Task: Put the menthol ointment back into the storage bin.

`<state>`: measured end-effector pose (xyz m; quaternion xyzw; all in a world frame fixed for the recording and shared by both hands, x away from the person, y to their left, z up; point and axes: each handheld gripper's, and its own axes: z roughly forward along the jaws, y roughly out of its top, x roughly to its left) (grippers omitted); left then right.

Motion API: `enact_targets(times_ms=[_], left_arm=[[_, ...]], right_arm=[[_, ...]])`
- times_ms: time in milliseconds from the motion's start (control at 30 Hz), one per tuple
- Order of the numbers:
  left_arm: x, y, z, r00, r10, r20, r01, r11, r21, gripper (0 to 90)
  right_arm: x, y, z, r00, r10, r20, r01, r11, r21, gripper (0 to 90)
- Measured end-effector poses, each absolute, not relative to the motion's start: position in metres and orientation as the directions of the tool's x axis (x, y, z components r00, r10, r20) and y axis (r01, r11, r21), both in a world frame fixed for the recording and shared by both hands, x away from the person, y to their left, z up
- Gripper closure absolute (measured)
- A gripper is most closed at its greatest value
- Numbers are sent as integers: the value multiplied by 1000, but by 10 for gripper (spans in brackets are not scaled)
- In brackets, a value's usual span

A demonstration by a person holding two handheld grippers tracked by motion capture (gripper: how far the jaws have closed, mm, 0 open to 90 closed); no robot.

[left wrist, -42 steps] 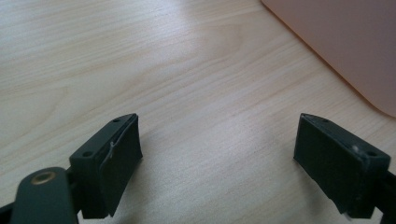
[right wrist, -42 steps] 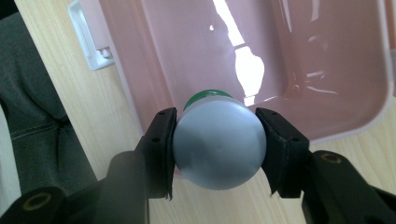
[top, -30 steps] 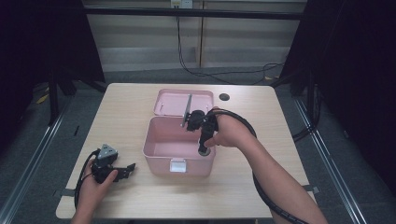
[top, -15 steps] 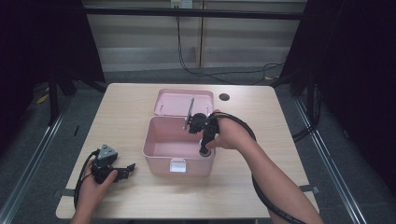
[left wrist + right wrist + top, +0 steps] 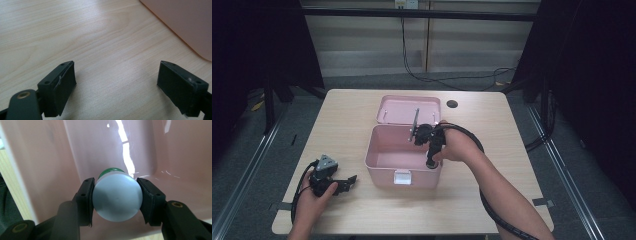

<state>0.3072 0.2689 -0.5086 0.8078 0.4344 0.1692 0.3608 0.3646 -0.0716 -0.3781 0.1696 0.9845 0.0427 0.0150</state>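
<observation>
Your right tool (image 5: 115,195) grips a pale-capped green bottle (image 5: 116,196) inside the pink box (image 5: 384,167). Your left tool (image 5: 116,85) rests wide apart on the counter (image 5: 100,37), box to its right.

High view: fixed above person's side, faces forward and down, takes in whole counter (image 5: 492,125) and floor beyond. Left gripper view: rides low, very near counter (image 5: 100,37), looks along own jaws, pink box (image 5: 185,22) wall at upper right. Right gripper view: points down into pink box (image 5: 50,152), close to its inner walls. All three views share pink box (image 5: 384,150).
</observation>
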Motion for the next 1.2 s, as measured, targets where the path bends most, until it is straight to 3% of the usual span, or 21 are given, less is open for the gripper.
enact_targets(times_ms=[1200], left_arm=[[307,269,-509,567,823,-43,579,-360,731,145]], right_arm=[[374,-57,-403,-944,329,22,329,939,103,507]])
